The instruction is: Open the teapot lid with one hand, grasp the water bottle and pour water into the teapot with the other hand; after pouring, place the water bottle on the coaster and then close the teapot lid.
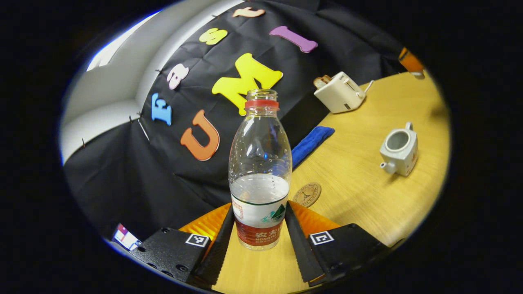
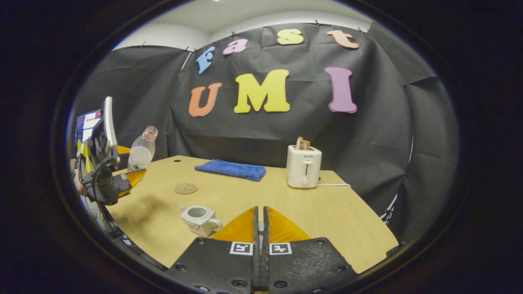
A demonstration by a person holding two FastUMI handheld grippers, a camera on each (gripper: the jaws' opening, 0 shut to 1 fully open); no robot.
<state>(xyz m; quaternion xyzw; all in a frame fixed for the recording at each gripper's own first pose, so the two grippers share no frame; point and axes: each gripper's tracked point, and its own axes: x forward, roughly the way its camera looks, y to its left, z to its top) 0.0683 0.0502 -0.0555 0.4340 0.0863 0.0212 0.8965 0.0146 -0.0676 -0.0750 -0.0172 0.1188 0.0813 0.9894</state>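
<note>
My left gripper (image 1: 260,206) is shut on a clear, capless water bottle (image 1: 260,163) with a red neck ring, gripping it at the label; it is roughly a third full. In the right gripper view the bottle (image 2: 141,153) hangs tilted over the table's left edge. The white teapot (image 1: 398,151) stands on the table with its top open, also seen as the teapot (image 2: 199,219) just left of my right gripper (image 2: 260,210). That gripper's fingers are pressed together; in the left gripper view a small pale piece shows under the right gripper (image 1: 410,61). A round brown coaster (image 1: 307,194) lies between bottle and teapot.
A white toaster (image 2: 303,166) with bread in it stands at the back of the wooden table (image 2: 327,212), its cord trailing right. A folded blue cloth (image 2: 231,169) lies at the back left. A hand holds the left gripper (image 2: 122,179) beyond the table's left edge.
</note>
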